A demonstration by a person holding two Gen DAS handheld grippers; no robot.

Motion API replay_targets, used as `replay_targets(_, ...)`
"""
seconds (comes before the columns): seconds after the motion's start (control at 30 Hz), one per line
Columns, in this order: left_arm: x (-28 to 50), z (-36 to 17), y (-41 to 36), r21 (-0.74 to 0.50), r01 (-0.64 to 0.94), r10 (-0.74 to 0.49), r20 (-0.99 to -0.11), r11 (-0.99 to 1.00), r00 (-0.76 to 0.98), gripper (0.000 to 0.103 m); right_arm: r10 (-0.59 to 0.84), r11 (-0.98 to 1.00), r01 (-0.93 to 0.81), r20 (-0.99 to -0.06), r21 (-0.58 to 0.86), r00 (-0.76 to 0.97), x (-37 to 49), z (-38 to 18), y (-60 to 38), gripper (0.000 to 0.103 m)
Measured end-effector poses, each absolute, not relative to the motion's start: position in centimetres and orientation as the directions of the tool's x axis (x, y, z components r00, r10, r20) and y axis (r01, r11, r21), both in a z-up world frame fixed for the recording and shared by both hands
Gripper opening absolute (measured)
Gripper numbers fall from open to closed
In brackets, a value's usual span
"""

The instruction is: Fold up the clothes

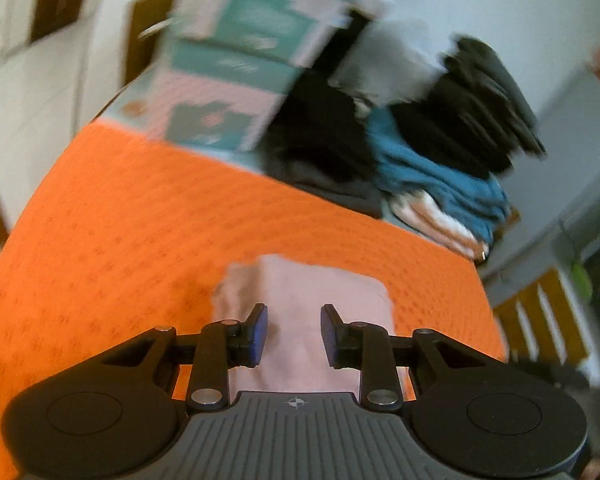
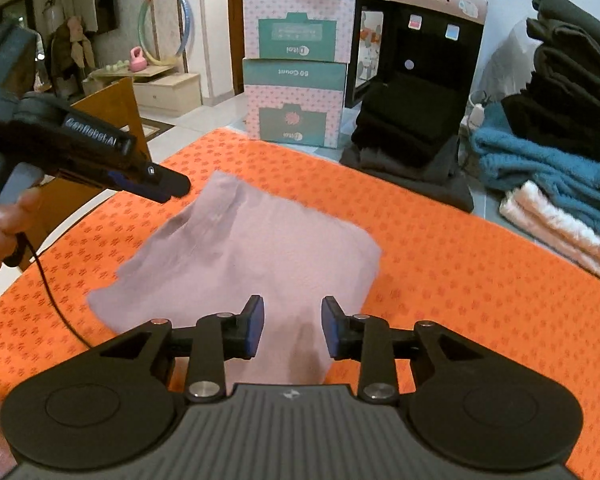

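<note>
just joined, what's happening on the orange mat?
A person is folding clothes with two handheld grippers. A pink garment lies folded on the orange mat. The right gripper and left gripper are both open above it, holding nothing. Folded stacks, including a blue fleece and dark clothes, sit at the mat's far edge.

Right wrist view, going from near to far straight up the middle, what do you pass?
Right gripper, open → folded pale pink cloth → bare orange patterned table cover → lower pink-and-teal cardboard box → upper pink-and-teal cardboard box stacked on it.
</note>
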State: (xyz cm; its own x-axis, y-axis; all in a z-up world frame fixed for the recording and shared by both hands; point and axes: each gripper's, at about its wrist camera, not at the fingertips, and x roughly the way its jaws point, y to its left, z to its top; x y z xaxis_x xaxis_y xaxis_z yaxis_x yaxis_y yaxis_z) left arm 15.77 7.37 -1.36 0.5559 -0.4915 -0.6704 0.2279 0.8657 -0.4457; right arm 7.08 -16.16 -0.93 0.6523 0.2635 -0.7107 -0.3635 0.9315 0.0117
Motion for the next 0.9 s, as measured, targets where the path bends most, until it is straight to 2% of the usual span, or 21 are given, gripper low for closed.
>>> replay_targets(0.37, 18.5, -5.3, 4.8, -0.33, 0.247, -0.412, -0.736, 0.911, 0.538, 0.029, 0.212, 0.935, -0.353, -0.746, -0.033, 0.632, 13.5, -4.1, -14.8, 0.044)
replay_targets(0.5, 18.9, -7.1, 6.1, -0.374, 0.204, -0.425, -0.746, 0.904, 0.514, 0.028, 0.208, 0.932, -0.36, -0.769, -0.031, 0.605, 14.5, -6.3, -14.2, 0.048)
replay_targets(0.57, 19.0, -7.7, 6.8, -0.41, 0.177, -0.439, -0.739, 0.895, 0.512, 0.023, 0.2, 0.927, -0.371, -0.769, -0.052, 0.608, 14.4, -7.3, -13.9, 0.05)
replay_targets(0.67, 19.2, -8.1, 7.3, -0.438, 0.167, -0.458, -0.73, 0.883, 0.507, 0.023, 0.199, 0.923, -0.379, -0.759, -0.067, 0.62, 14.0, -7.8, -13.7, 0.052)
replay_targets(0.9, 17.8, -5.4, 7.2, -0.448, 0.198, -0.482, -0.715, 0.872, 0.506, 0.029, 0.208, 0.941, -0.338, -0.75, -0.023, 0.628, 13.3, -4.3, -14.5, 0.052)
